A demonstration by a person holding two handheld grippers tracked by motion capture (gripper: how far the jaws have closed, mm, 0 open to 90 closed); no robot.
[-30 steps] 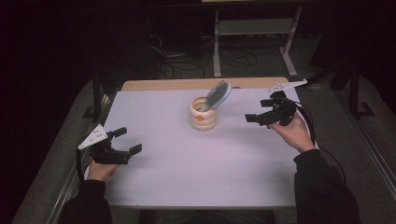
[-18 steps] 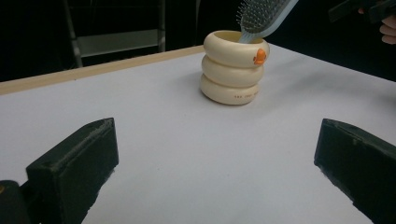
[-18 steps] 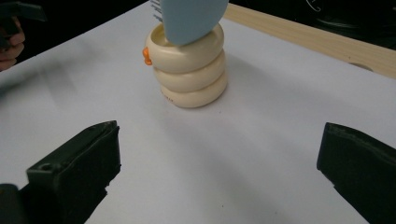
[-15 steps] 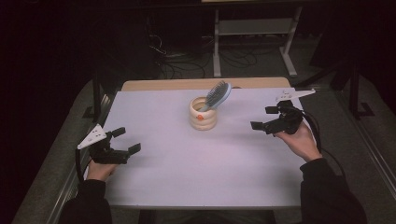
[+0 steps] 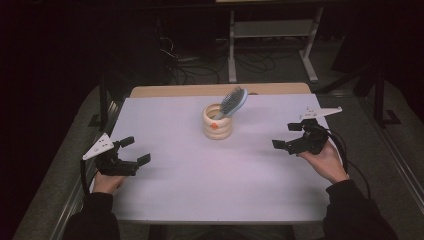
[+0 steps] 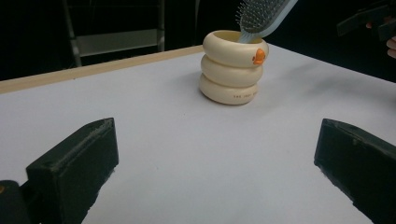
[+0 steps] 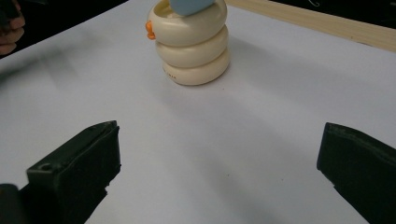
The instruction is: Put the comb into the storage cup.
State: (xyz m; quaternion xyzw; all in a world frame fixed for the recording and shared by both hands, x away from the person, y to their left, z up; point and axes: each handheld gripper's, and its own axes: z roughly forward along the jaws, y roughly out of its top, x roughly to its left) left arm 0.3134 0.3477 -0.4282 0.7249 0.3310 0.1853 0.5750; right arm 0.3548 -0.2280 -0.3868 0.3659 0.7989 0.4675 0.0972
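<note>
A cream ribbed cup with an orange mark stands upright at the middle back of the white table. A blue hairbrush stands in it, bristle head up, leaning right. In the left gripper view the cup and hairbrush lie ahead; in the right gripper view the cup holds the hairbrush. My left gripper rests open near the table's left edge. My right gripper hovers open at the right, apart from the cup. Both are empty.
A wooden strip runs along the table's far edge. Behind it stand a metal shelf frame and cables on the dark floor. Bare tabletop lies between the two grippers and in front of the cup.
My right gripper has drawn back from beside the cup, moving right and toward the person. The left gripper, cup and hairbrush have stayed put.
</note>
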